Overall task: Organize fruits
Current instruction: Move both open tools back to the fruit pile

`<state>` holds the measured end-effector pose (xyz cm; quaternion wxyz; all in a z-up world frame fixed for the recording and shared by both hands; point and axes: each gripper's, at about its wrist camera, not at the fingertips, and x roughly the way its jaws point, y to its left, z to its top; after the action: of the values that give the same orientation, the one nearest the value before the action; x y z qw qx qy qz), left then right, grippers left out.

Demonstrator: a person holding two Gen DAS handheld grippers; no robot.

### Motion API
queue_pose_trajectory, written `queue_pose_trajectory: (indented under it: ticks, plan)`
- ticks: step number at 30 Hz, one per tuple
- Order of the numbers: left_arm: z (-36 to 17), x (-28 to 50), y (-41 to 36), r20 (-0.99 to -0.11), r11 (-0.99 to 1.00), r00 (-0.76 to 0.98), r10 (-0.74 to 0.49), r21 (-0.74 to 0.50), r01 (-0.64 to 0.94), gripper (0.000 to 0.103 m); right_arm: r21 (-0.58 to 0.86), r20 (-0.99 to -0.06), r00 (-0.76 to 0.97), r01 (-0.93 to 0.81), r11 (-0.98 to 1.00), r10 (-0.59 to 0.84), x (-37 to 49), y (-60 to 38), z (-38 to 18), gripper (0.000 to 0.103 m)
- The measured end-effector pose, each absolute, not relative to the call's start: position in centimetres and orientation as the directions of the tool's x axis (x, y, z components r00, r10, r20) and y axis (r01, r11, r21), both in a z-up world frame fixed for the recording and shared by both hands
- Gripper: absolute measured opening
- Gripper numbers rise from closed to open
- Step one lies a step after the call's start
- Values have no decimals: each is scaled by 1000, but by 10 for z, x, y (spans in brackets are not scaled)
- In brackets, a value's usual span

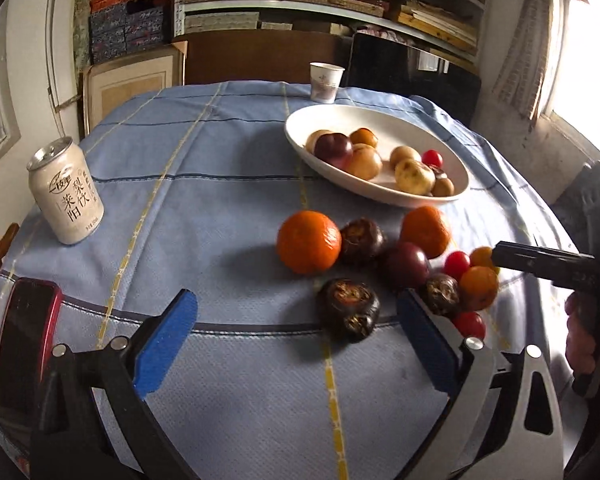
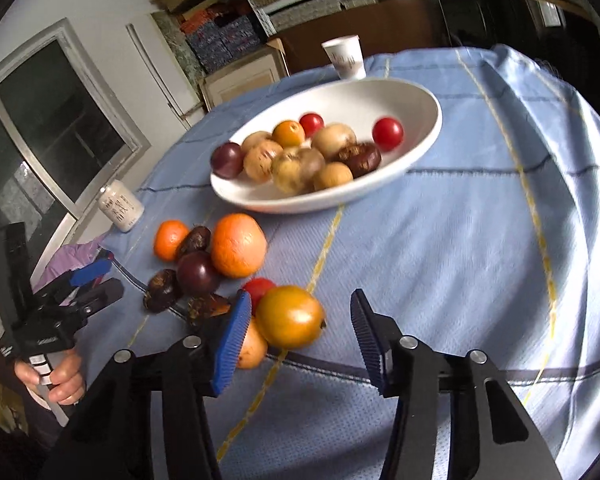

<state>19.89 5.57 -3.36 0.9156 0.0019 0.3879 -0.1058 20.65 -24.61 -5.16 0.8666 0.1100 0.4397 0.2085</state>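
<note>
Between the right gripper's [image 2: 300,336] parted, empty jaws at lower centre sits a kumquat [image 2: 290,316], small, smooth, thin-skinned; I'd pinch its middle gently. Left gripper [image 1: 296,328], wide open, frames a chestnut [image 1: 349,308]. Bowl [image 2: 420,98] lies upper centre.

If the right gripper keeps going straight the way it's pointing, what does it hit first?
Most likely the yellow-orange fruit lying on the blue tablecloth, just ahead of the right gripper and between its open fingers; depth is uncertain.
</note>
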Motion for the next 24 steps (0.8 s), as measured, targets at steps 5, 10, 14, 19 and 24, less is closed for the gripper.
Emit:
queue_pose_trajectory:
  ticks: [5,10,14,19,24]
  plan:
    - [-31,194,45,-700,974,691,-178,-27,223,98,375,-720,519,-268,887,461,205,-242,-56,49]
    - [-30,191,40,-698,969,690,-192,-25,244,98,476,-704,470,-243,845,532,217,-242,-66,47]
    - [-29,192,40,-699,970,689,-192,-27,242,98,469,-703,469,-261,844,535,220,-234,-68,38]
    - [-31,195,43,-706,974,685,-178,-29,223,98,404,-718,487,-290,868,497,210,-226,-60,38]
    - [-36,198,44,-719,976,673,-171,-32,214,98,298,-718,574,-258,919,394,204,-232,-49,38]
